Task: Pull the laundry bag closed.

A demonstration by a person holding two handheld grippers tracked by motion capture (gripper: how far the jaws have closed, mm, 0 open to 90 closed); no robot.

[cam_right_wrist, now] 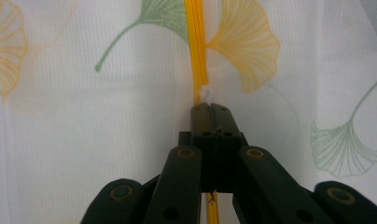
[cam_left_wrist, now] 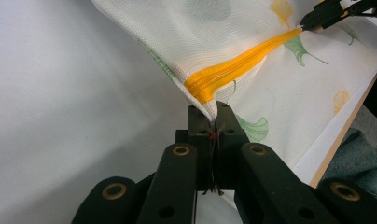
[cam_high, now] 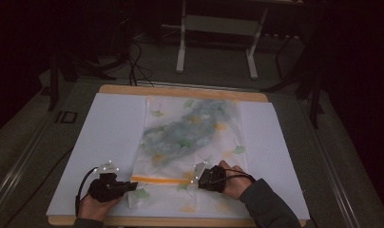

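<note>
1. Left gripper point(cam_left_wrist: 213, 122) is clamped on the mesh laundry bag point(cam_high: 190, 142) at the corner by the near end of the orange zipper point(cam_high: 161, 179); in the left gripper view the fabric is drawn up taut between the closed jaws.
2. Right gripper point(cam_right_wrist: 211, 108) has its jaws pressed together on a small white tab at the zipper line, which I judge to be the zipper pull point(cam_right_wrist: 206, 93) (the slider itself is hidden by the jaws).
3. Location: the bag lies flat on the white board point(cam_high: 104, 128) that covers the wooden table point(cam_high: 180, 91), with its zipped end towards the person and the zipper running crosswise between the two grippers.
4. Contents: one bluish-green garment point(cam_high: 190, 126) shows dimly through the mesh in the far half of the bag.
5. Progress, as a judgement: the bag is loaded and both grips are set. The zipper stretch between the grippers looks joined, so closing appears well advanced or complete; I cannot tell the direction of travel. Left to do: finish the run and release both grips.
6. Count, largest first: one table, one board, one bag, one garment, two grippers, one zipper, one pull.
</note>
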